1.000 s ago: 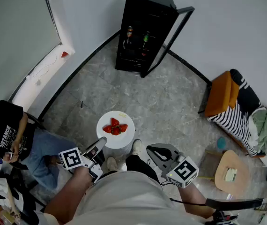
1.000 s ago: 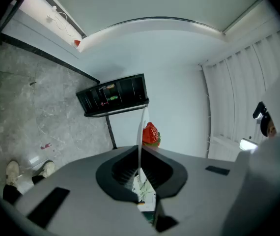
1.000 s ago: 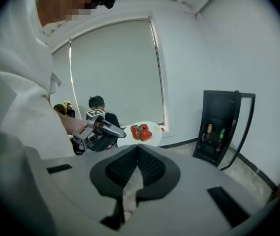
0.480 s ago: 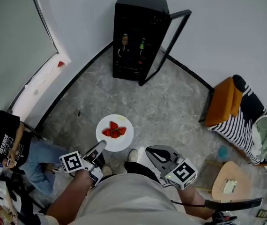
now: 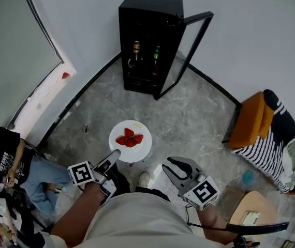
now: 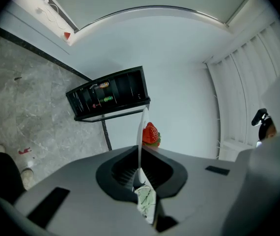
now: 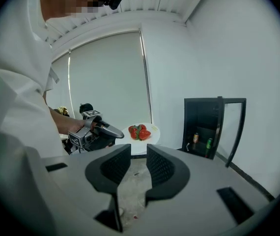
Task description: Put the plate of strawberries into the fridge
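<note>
A white plate [image 5: 139,149] with several strawberries [image 5: 129,139] is held level above the floor. My left gripper [image 5: 114,156] is shut on its near rim. In the left gripper view the plate [image 6: 141,132] shows edge-on between the jaws, with one strawberry [image 6: 151,134] beyond it. The black fridge [image 5: 150,40] stands ahead against the wall, its glass door [image 5: 189,50] swung open to the right. My right gripper [image 5: 172,170] hangs open and empty at the lower right. The right gripper view shows the plate [image 7: 141,146], my left gripper [image 7: 111,133] and the fridge [image 7: 204,127].
Two bottles [image 5: 136,49] [image 5: 157,53] stand on a fridge shelf. A seated person [image 5: 8,156] is at the left. An orange chair [image 5: 250,119], a striped cushion [image 5: 271,141] and a round wooden table [image 5: 251,216] are at the right. Grey marbled floor lies between me and the fridge.
The plate and both grippers have moved forward over the floor toward the fridge, which now sits more to the left in the view. The grip on the plate is unchanged.
</note>
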Tool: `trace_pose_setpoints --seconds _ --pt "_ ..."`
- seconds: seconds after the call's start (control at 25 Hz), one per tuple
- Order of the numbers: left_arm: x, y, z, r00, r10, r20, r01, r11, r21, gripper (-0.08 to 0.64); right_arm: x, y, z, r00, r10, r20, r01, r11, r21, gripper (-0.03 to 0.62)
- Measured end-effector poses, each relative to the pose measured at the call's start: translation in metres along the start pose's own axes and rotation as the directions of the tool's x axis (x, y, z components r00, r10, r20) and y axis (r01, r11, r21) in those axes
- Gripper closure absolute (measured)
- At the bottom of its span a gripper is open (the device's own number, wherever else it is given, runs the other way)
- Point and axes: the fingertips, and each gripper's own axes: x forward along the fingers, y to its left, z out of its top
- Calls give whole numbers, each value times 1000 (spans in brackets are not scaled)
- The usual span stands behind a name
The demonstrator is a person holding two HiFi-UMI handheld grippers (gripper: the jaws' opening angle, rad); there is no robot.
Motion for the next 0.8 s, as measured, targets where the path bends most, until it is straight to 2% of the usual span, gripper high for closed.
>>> trace_pose_setpoints --seconds 0.24,0.36,0.48,0.64,0.8 --pt "56 0 58 1000 -2 1 2 1000 6 537 32 -50 10 1000 8 -17 -7 999 32 499" --pt "86 5 93 1000 -12 -12 12 1000 0 537 51 -83 21 999 -37 -26 38 998 51 499" --pt "114 15 132 999 -7 -48 9 999 40 537 74 -109 33 997 -73 -35 75 995 67 499" --pt "161 14 181 995 -47 -82 49 999 20 538 107 -150 56 991 -124 -45 127 990 60 499" --pt "195 25 225 990 4 -139 12 994 110 538 140 -177 76 985 -166 -47 169 983 74 499"
